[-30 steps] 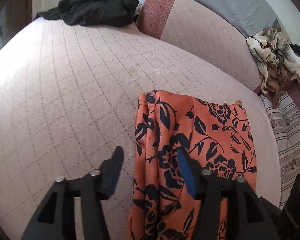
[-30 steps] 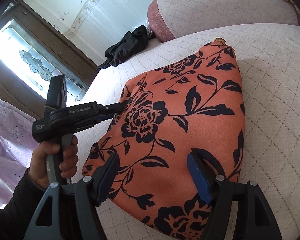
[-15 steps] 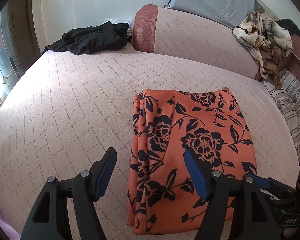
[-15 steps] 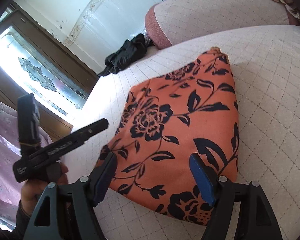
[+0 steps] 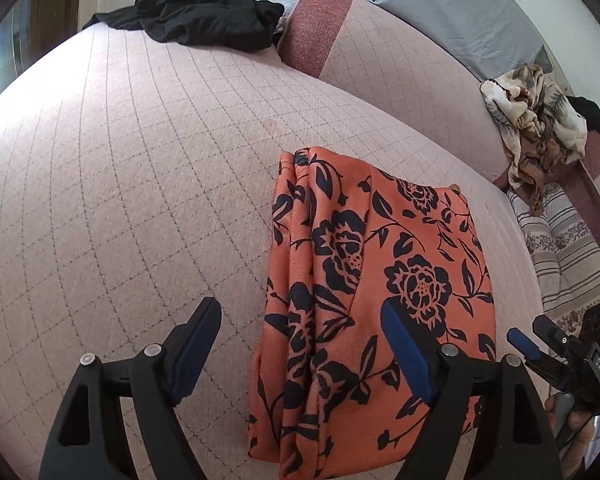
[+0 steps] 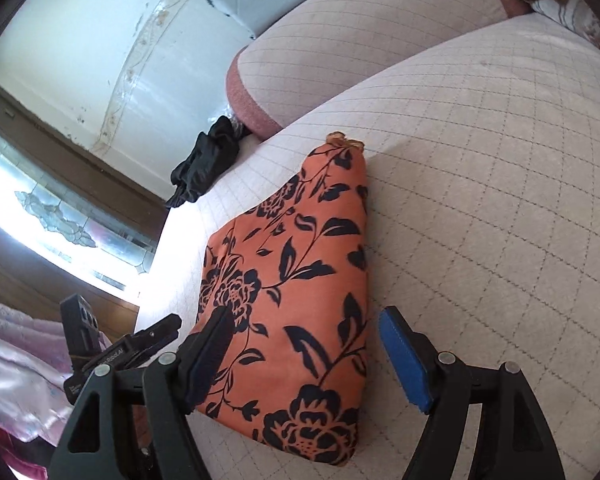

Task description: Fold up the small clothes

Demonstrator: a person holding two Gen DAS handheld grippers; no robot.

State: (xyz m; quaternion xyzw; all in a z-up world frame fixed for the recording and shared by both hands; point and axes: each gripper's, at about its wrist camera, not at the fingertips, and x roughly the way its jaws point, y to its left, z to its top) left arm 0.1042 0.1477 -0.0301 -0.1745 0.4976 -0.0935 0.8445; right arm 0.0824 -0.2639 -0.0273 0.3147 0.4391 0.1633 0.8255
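Observation:
An orange garment with a dark floral print lies folded into a thick rectangle on the pink quilted bed. It also shows in the right wrist view. My left gripper is open and empty, hovering over the garment's left, layered edge. My right gripper is open and empty above the garment's near right corner. The right gripper shows at the left wrist view's lower right, and the left gripper at the right wrist view's lower left.
A black garment lies at the bed's far corner. A pink bolster and a grey pillow line the back. A brown patterned cloth is heaped at the right. A window is on the left.
Both grippers have shifted over the folded garment and stay open. The left one has dropped closer to the bed. The right one has swung toward the garment's right edge.

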